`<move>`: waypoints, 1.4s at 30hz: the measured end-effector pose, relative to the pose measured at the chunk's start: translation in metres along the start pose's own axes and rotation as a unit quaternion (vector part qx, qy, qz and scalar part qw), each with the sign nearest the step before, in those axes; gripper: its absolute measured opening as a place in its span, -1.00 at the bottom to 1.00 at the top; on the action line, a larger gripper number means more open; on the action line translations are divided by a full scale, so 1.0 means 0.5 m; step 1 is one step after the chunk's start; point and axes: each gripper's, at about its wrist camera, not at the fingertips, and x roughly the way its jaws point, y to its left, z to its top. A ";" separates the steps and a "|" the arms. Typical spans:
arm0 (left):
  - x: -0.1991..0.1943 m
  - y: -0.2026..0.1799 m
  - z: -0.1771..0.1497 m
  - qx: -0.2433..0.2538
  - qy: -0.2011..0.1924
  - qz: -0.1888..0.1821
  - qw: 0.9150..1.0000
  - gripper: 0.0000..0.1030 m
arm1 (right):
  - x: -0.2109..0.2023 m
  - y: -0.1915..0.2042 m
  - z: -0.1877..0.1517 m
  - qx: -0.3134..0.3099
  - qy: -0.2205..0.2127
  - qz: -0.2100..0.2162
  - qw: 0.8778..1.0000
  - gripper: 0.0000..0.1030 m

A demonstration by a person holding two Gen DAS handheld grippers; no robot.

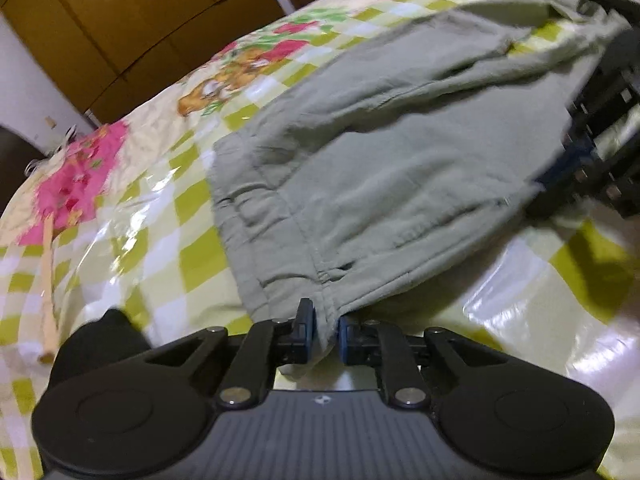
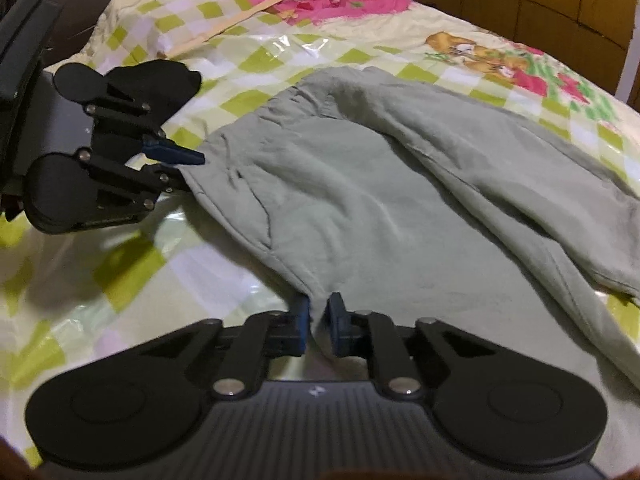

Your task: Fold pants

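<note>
Nearest to each camera, both tools are already pinching cloth. The left gripper (image 1: pixel 325 330) has its blue pads pressed together on a corner of the pants (image 1: pixel 384 160) at the gathered waistband end, with a small tail of fabric hanging below the jaws. The right gripper (image 2: pixel 318 326) is likewise clamped on a thin bunch of the near edge, farther along the same side. Seen from the right wrist, the left gripper (image 2: pixel 188 168) bites the waistband corner just above the glossy bedcover (image 2: pixel 100 272).

Beyond the jaws, the pants lie spread across the checked, flowered cover, pale grey-green, rumpled, with one leg lying partly over the other and trailing away to the far side. Farther off are a pale wooden stick (image 2: pixel 224 28) near the pink patch and brown wooden panels (image 1: pixel 140 20) behind the bed.

The cloth looks soft, limp and light, likely a brushed cotton: it will drape and sag from wherever it is held, not keep a line by itself. The shiny cover probably lets it slide easily, so a drag may shift the whole garment. Thick seams and the elastic waistband seem the surest holds; a thin single layer could slip out. Both grips sit on one edge, which suits lifting that side over evenly.
</note>
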 end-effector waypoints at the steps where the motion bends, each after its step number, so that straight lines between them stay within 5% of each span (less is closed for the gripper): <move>1: -0.012 0.009 -0.007 -0.008 0.003 0.003 1.000 -0.45 | -0.006 0.007 -0.002 0.007 0.002 0.015 1.000 -0.83; 9: -0.072 0.052 -0.100 -0.053 0.053 0.019 0.997 -0.42 | -0.011 0.118 -0.020 0.012 0.013 0.115 0.993 -0.75; 14: -0.110 0.063 -0.122 -0.093 0.048 0.028 0.994 -0.40 | -0.037 0.115 -0.023 0.047 0.003 0.120 0.992 -0.65; 18: -0.135 0.055 -0.105 -0.103 0.028 0.035 0.994 -0.40 | -0.113 0.044 -0.053 0.114 -0.023 0.093 0.989 -0.58; 23: -0.153 0.003 -0.035 -0.088 -0.012 0.010 0.996 -0.38 | -0.227 -0.107 -0.151 0.229 -0.036 -0.012 0.973 -0.42; 26: -0.135 -0.053 0.026 -0.075 -0.038 -0.026 0.996 -0.35 | -0.301 -0.207 -0.231 0.302 -0.039 -0.093 0.948 -0.40; 33: -0.080 -0.230 0.175 -0.018 -0.065 -0.123 0.990 -0.32 | -0.425 -0.411 -0.410 0.474 -0.074 -0.201 0.854 -0.29; 39: -0.053 -0.329 0.254 0.015 -0.063 -0.153 0.986 -0.26 | -0.466 -0.518 -0.499 0.574 -0.158 -0.188 0.781 -0.14; 42: -0.046 -0.354 0.273 0.017 -0.053 -0.157 0.986 -0.24 | -0.469 -0.559 -0.514 0.595 -0.188 -0.177 0.761 -0.14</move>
